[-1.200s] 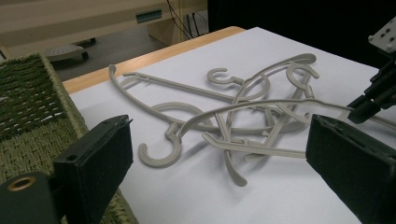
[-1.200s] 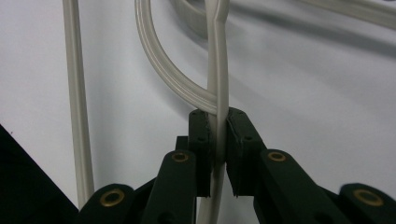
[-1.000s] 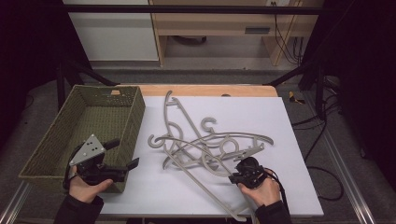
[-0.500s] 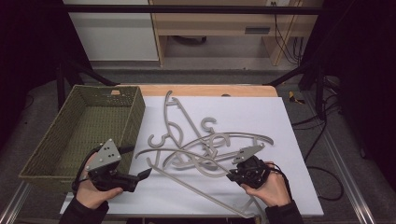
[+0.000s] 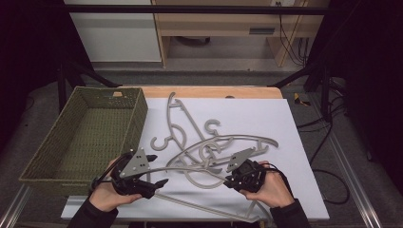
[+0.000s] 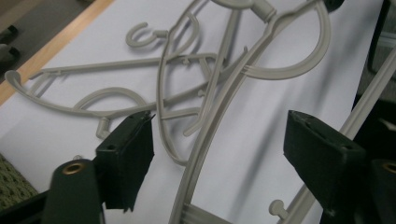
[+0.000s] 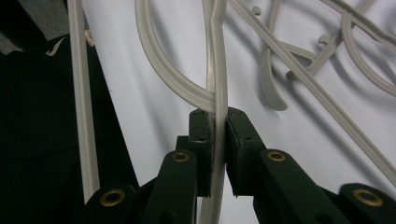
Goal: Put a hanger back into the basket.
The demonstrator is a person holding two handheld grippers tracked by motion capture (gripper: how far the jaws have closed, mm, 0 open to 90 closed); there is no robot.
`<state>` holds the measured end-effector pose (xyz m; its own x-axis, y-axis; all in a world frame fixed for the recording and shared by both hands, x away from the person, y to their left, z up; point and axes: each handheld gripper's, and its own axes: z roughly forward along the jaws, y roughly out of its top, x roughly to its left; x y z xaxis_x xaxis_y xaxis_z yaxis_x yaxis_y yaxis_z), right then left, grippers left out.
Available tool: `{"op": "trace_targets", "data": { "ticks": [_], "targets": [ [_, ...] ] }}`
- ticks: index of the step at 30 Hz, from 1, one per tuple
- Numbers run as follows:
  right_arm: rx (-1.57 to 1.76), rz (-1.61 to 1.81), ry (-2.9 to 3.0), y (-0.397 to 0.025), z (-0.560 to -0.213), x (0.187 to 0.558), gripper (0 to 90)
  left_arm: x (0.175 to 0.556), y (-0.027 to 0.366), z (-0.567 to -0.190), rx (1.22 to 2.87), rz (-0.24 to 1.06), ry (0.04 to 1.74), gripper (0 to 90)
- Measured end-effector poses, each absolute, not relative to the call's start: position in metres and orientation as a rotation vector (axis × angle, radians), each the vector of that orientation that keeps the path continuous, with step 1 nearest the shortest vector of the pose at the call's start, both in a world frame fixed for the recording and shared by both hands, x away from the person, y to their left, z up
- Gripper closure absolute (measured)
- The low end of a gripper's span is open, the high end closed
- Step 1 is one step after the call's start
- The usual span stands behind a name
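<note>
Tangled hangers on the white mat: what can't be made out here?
- High view: the hangers overlap, so their count is unclear.
- Right gripper view: the clamped hanger bar runs off the top edge.
- Left gripper view: the curved bar's lower end is cut off.

A lab or workshop is suggested: a white work table [image 5: 294,123] is framed by dark metal rails [image 5: 199,9], loose cables [image 5: 290,33] are hung at the far right, and plain cabinets [image 5: 114,33] are set behind.
</note>
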<state>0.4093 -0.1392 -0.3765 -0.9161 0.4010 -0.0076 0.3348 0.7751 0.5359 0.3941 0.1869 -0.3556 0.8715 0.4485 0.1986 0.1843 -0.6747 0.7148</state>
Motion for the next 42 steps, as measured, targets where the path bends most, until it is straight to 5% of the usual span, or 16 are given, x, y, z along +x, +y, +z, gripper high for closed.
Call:
{"op": "trace_targets", "data": {
  "ticks": [24,42],
  "targets": [
    [0.441,0.779,2.912,-0.124,-0.372,0.404,81.6,0.394,0.146,-0.379,2.551,0.485,0.27,76.2],
    [0.434,0.862,2.823,-0.133,-0.368,0.407,77.3,0.386,0.149,-0.377,2.539,0.462,0.248,81.4]
  ]
}}
